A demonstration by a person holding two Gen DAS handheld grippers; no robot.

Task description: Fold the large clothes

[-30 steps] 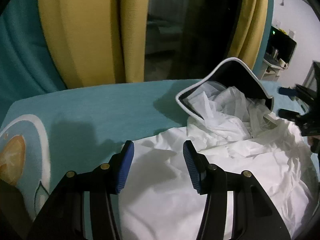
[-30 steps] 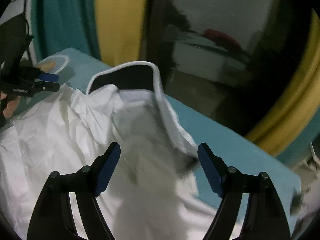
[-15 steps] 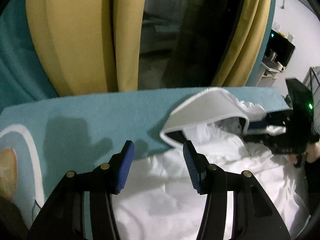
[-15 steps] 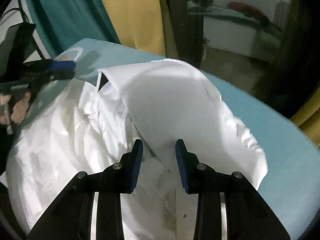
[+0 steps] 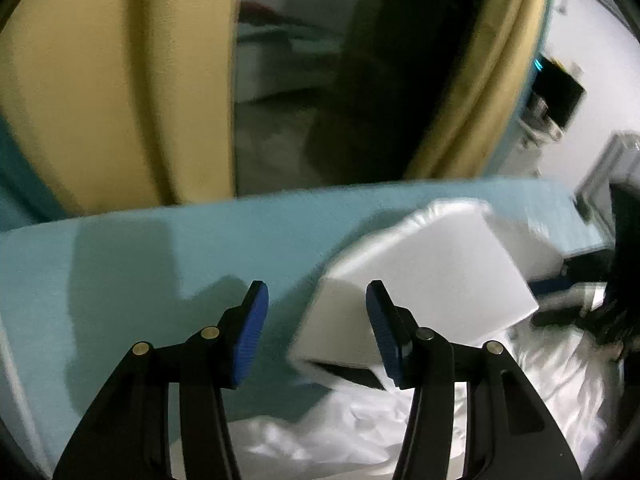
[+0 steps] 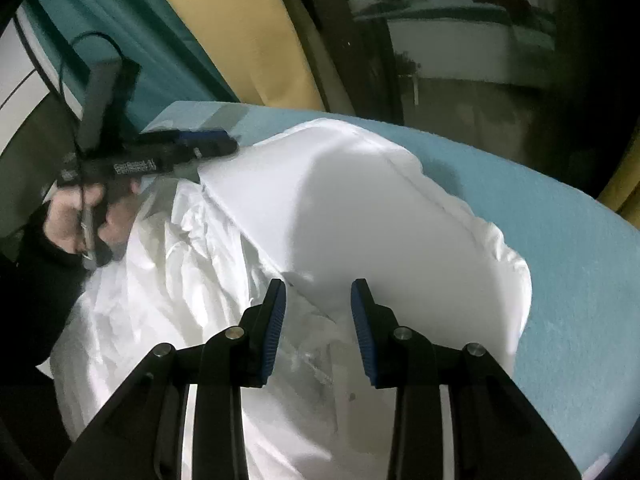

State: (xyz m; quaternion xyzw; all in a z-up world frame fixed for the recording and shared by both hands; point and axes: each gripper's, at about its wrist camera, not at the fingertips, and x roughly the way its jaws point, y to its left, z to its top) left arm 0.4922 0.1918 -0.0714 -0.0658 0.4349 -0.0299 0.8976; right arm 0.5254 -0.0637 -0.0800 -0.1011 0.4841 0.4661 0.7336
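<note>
Both grippers, seemingly parted, over white garment [image 6: 340, 208]

Garment [image 6: 360, 216]: white cloth, thin and matt. One broad panel is smooth and flat; the lower part [image 5: 352, 424] is heavily creased and crumpled, with a faint sheen on the folds.

Surface [image 5: 160, 248]: covered in teal cloth, matt, with a fine, slightly fuzzy texture.

Left gripper [image 5: 316, 336]: black plastic frame, semi-gloss, with bright metal pins at the joints. The finger pads [image 5: 250, 336] are blue, ribbed and look rubbery.

Right gripper [image 6: 318, 328]: same black plastic, metal pins and ribbed blue pads [image 6: 276, 328].

Curtain [image 5: 100, 80]: yellow cloth, matt, hanging in soft folds.

Window [image 6: 460, 40]: glossy dark glass with reflections.
</note>
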